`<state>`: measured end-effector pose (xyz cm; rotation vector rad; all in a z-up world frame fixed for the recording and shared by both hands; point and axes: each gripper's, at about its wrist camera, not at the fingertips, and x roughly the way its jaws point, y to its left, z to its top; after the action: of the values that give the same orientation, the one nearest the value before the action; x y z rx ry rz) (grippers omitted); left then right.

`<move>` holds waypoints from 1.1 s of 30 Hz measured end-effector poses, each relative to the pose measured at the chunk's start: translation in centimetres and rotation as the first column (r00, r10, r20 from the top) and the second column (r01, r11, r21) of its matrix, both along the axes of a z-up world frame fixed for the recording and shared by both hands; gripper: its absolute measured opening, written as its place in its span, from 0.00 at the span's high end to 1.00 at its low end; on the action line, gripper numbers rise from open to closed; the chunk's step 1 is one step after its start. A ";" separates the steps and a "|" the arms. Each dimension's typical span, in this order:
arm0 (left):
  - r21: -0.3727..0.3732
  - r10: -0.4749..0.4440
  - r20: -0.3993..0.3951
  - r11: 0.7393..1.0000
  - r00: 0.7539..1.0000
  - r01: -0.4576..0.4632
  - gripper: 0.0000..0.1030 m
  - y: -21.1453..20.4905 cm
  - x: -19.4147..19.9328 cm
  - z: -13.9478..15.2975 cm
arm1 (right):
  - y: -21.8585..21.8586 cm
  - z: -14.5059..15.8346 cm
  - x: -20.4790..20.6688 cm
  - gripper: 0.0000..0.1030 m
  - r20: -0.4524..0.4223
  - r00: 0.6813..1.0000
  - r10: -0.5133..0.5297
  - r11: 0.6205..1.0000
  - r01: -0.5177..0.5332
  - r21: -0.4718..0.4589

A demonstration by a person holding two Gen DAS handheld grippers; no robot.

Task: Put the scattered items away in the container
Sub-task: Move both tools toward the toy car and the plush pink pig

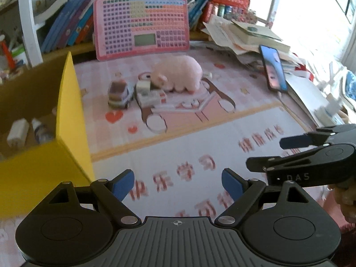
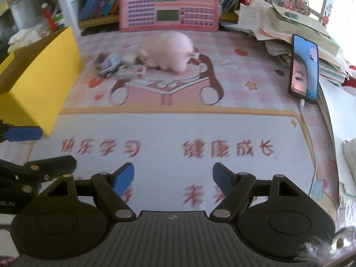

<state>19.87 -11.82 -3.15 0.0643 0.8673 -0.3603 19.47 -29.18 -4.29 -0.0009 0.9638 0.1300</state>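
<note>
A yellow cardboard box [image 1: 69,120] stands at the left of the desk mat; inside it lie a white charger [image 1: 17,132] and a small bottle [image 1: 41,131]. It also shows in the right wrist view [image 2: 42,82]. On the mat behind lie a pink plush pig [image 1: 178,72] [image 2: 169,49], a toy truck [image 1: 119,94] [image 2: 108,64] and a white blocky toy [image 1: 149,94] [image 2: 131,67]. My left gripper [image 1: 178,183] is open and empty, low over the front of the mat. My right gripper [image 2: 173,179] is open and empty beside it, and shows in the left wrist view [image 1: 264,153].
A pink keyboard-like learning board [image 1: 141,25] leans on a bookshelf at the back. A phone [image 1: 272,67] [image 2: 304,69] with a lit screen and cable leans on a pile of books and papers [image 1: 251,35] at the right.
</note>
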 end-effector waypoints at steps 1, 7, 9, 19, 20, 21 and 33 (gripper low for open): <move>0.006 0.012 0.006 1.000 1.000 -0.012 0.15 -0.2 0.5 0.2 | -0.4 -0.1 0.6 0.26 0.000 1.000 0.001 1.000 -0.001 0.008; 0.029 0.101 0.035 0.994 0.994 -0.102 0.15 -1.3 4.1 1.3 | -1.7 -0.2 4.3 0.25 0.019 0.999 0.040 0.999 -0.040 0.032; 0.034 0.130 0.041 0.991 0.991 -0.131 0.15 -1.5 5.5 1.5 | -1.9 -0.1 5.6 0.25 0.031 0.998 0.056 0.997 -0.058 0.041; 0.101 0.234 0.062 0.966 0.970 -0.239 0.16 -1.3 11.9 1.4 | -2.2 0.6 13.1 0.20 0.112 0.989 0.091 0.991 -0.101 0.084; 0.108 0.241 0.062 0.963 0.969 -0.246 0.16 -1.2 12.5 1.2 | -2.2 0.6 13.9 0.19 0.118 0.989 0.094 0.991 -0.104 0.085; 0.117 0.249 0.060 0.960 0.967 -0.255 0.16 -1.1 13.2 1.0 | -2.1 0.4 14.5 0.18 0.122 0.988 0.096 0.991 -0.107 0.086; 0.176 0.332 0.004 0.928 0.943 -0.328 0.22 -0.7 19.4 -2.3 | -0.5 -2.3 20.5 0.16 0.113 0.985 0.127 0.983 -0.140 0.116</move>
<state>39.32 -12.47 -5.43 0.0747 0.9165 0.0323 40.01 -29.70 -6.56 0.0414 0.8489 0.3103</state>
